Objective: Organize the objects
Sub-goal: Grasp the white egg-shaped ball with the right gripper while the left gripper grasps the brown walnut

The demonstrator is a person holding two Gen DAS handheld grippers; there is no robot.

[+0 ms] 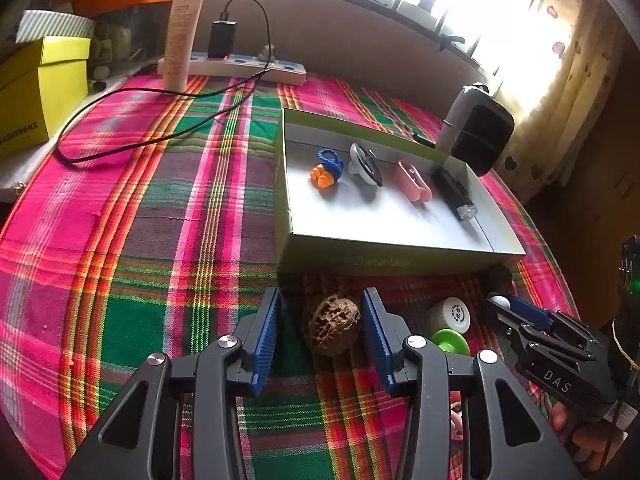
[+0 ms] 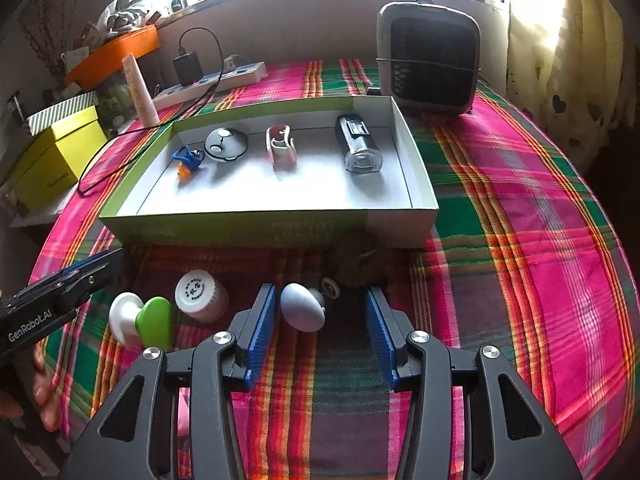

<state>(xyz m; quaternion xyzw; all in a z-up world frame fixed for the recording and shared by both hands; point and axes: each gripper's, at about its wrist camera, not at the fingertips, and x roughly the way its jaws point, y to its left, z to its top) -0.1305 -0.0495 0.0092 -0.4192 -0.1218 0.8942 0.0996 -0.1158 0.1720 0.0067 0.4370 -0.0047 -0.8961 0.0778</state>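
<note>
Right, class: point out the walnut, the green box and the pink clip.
walnut (image 1: 335,325), left wrist view, wrinkled top.
green box (image 2: 264,227), right wrist view, front wall.
pink clip (image 2: 281,148), right wrist view, middle.

"DAS" stands in white letters on the black body of the right claw (image 1: 510,310). "GenRobot.AI" stands in white on the black body of the left claw (image 2: 86,266). Print on the yellow box (image 1: 40,92) and the white jar lid (image 2: 196,290) is too small to read.

so the open box (image 2: 264,224) sits mid worktop (image 2: 520,240), with four bits lined up along its back wall. the walnut (image 1: 335,325), small jar (image 2: 201,295) and egg-shaped thing (image 2: 302,312) lie in front of it, power strip (image 2: 212,82) and heater (image 2: 430,58) behind.
</note>
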